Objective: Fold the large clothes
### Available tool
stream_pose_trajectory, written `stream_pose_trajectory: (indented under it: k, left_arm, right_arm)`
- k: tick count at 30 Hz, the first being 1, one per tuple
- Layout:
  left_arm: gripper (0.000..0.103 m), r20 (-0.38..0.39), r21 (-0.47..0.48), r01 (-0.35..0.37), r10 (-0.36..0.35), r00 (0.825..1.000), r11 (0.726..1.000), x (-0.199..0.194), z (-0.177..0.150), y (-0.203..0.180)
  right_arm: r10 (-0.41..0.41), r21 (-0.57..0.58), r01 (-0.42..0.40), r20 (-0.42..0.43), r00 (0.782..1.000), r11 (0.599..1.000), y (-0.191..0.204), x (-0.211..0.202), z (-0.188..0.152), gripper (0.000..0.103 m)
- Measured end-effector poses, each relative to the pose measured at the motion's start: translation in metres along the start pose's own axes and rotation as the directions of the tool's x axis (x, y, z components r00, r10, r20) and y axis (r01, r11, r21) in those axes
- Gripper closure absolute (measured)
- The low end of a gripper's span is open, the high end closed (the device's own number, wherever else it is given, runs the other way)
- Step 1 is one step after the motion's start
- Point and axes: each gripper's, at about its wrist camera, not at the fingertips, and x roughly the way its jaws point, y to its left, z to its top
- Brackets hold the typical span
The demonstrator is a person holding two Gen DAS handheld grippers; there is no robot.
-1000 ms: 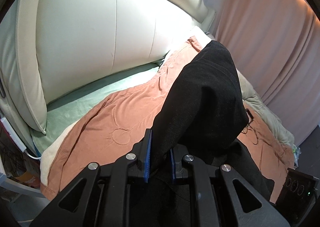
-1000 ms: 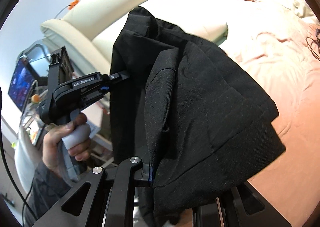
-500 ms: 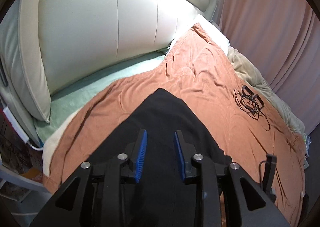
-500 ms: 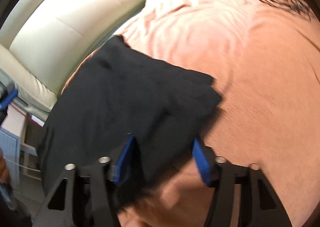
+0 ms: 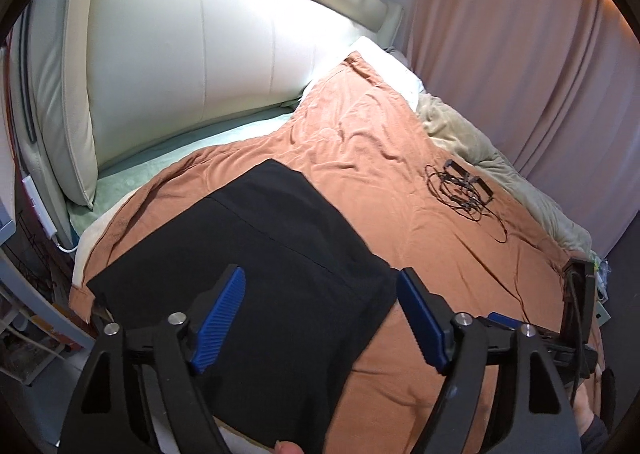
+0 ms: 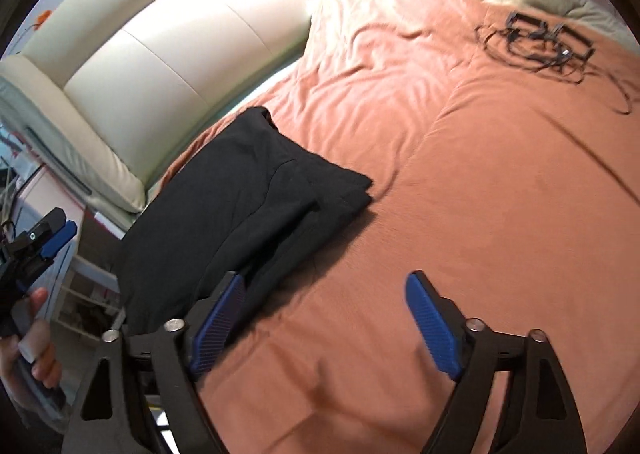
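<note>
Taking the cream padded headboard [image 5: 224, 53] as the landmark, the folded black garment [image 5: 256, 254] lies on the salmon bedspread [image 5: 400, 181] just in front of its left end, close to the bed's near-left edge. The left gripper [image 5: 320, 318] hangs over the garment with its blue pads spread wide, gripping nothing. Farther right, the right gripper [image 6: 326, 330] is likewise spread wide and empty, its left pad above the garment's near edge and its right pad over bare bedspread. Far right of the headboard, a tangle of black cables [image 5: 464, 189] lies well apart from the garment.

The garment seems to sit near the mattress edge, so a nudge from a pad could slide it off or spill the stacked layers, which look loosely aligned at the right corner.

The garment's near end is cut off behind the gripper bodies, so whether it overhangs the bed cannot be told. Its type is also hard to make out.
</note>
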Motion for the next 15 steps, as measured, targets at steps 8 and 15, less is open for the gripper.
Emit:
stream_pose_trajectory:
  k: [8, 15]
  left_arm:
    - [0.002, 0.062, 0.089, 0.015, -0.021, 0.998, 0.996, -0.053, -0.037, -0.076]
    - [0.001, 0.075, 0.158, 0.036, -0.049, 0.996, 0.987, -0.090, -0.079, -0.135]
  right_arm:
    - [-0.063, -0.008, 0.064, 0.093, 0.994, 0.998, -0.030, -0.096, -0.032, 0.000]
    - [-0.110, -0.004, 0.112, 0.151, 0.982, 0.994, -0.059, -0.174, -0.063, 0.000]
